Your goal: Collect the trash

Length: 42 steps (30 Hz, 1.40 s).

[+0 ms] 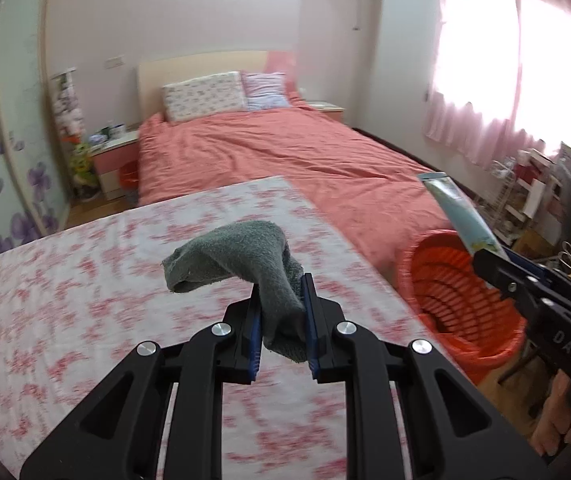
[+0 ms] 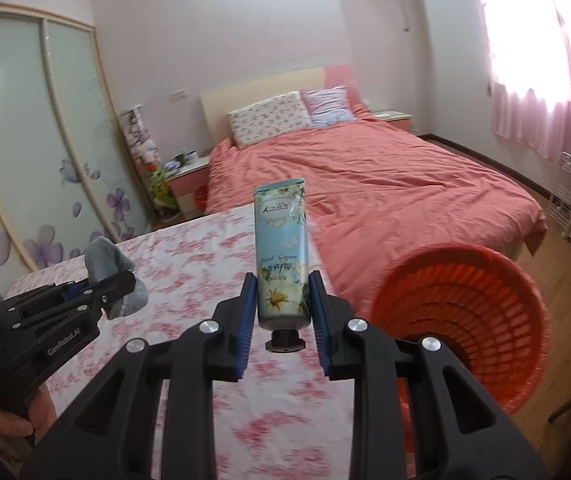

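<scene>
My left gripper point(image 1: 281, 292) is shut on a grey sock point(image 1: 237, 256) and holds it above the table with the pink floral cloth point(image 1: 85, 300). My right gripper point(image 2: 281, 284) is shut on a light blue hand cream tube point(image 2: 283, 248), cap toward the camera, tube pointing up. The tube also shows in the left wrist view point(image 1: 461, 212), above an orange slatted basket point(image 1: 457, 292). The basket point(image 2: 465, 308) stands at the table's right side, right of the right gripper. The left gripper with the sock point(image 2: 105, 268) shows at the left in the right wrist view.
A bed with a salmon cover point(image 1: 285, 152) lies beyond the table. A nightstand with clutter point(image 1: 113, 152) stands left of the bed. A wire rack and shelves point(image 1: 533, 196) stand under the curtained window at the right. A wardrobe with flower decals point(image 2: 45, 152) is at the left.
</scene>
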Motion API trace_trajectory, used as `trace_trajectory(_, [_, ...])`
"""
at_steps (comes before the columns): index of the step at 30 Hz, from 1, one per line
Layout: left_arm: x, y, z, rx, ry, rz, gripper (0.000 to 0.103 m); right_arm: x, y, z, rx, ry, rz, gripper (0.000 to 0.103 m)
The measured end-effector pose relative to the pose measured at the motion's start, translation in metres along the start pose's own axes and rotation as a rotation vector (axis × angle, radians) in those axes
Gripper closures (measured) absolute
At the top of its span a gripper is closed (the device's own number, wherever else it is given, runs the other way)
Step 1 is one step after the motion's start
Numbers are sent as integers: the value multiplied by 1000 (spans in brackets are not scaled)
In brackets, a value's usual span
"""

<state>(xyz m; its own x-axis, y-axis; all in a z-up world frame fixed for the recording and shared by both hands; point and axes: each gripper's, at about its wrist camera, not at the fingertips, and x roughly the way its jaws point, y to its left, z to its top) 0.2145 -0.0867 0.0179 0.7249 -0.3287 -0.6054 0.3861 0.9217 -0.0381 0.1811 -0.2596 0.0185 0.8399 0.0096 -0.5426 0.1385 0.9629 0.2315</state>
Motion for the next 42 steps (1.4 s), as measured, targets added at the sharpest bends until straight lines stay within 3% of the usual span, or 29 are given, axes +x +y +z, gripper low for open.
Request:
trace_trajectory(12, [37,-94,6,117,27,-222,85,-20,-105,-5,137,-27,-141,76])
trace_trajectory(21, [78,-152,4,182,116,-351,84,-5,-163,-5,234,-9,-175,76])
trace_trajectory(22, [83,-155,3,181,133,-350,81,-3,-167,-5,244,-6,-175,76])
trace_trajectory(25, [100,-159,-2,170,178,-342,51,7,-184,-6,293,7,-163,71])
trace_trajectory(26, [102,-161,-4,166,185,-336,46,9,-189,-6,299,11,-168,66])
trace_trajectory(33, [96,-142,-17,128,214,-262,44,-2,-194,-19,287,-8,-216,41])
trace_trajectory(35, [84,-135,-20,117,187,-228,33,-15,-182,-23,247,-37,-247,31])
trace_trajectory(42, [19,-88,-30,53,61,-55,11,-67,-118,-33,56,-148,-339,6])
